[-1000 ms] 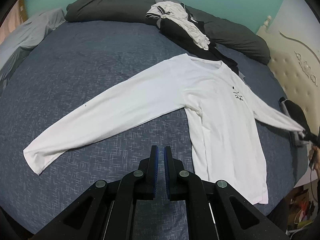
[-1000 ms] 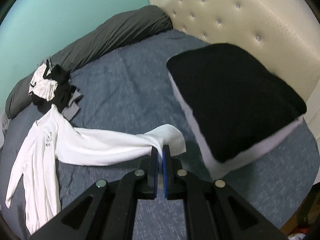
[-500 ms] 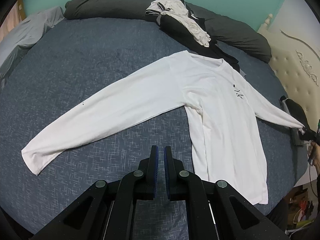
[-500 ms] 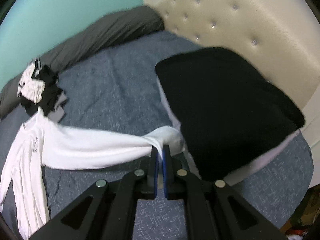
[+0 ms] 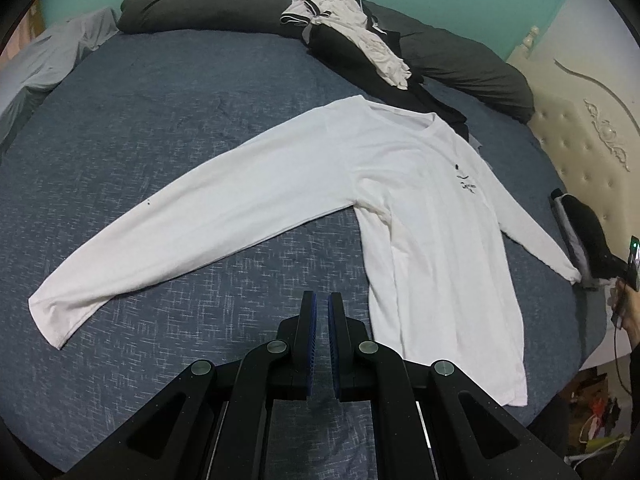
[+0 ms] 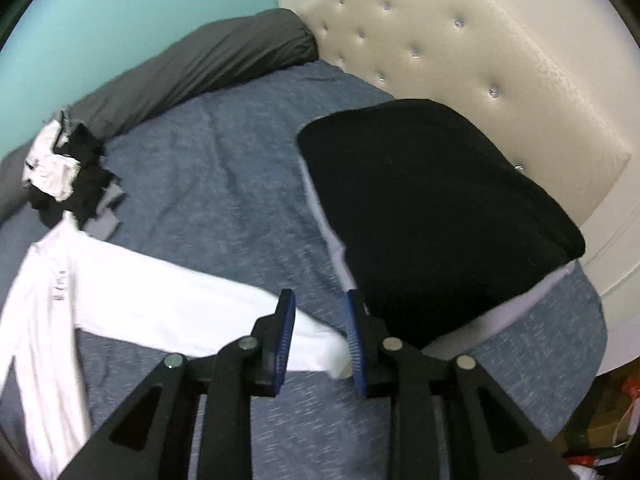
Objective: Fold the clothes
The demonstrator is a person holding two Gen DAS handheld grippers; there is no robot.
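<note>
Your shirt (image 5: 416, 200) lies flat, unfolded; right gripper (image 6: 318, 338) is opening off the cuff (image 6: 320, 344), left gripper (image 5: 320, 344) closed, empty.

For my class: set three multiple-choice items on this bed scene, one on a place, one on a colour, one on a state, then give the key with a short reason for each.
1. Where is the white long-sleeved shirt?
A. Spread flat on the blue bedcover
B. Hung on the headboard
C. On the floor

2. What colour is the top of the folded stack by the headboard?
A. Red
B. Black
C. Yellow

3. How is the right gripper?
A. Clamped on a pillow
B. Gripping a hanger
C. Jaws apart, sleeve cuff lying between them

Key: 1 A, both sleeves lie out on the cover; 2 B, the top layer is black; 3 C, a gap shows beside each pad as the jaws are opening.
</note>
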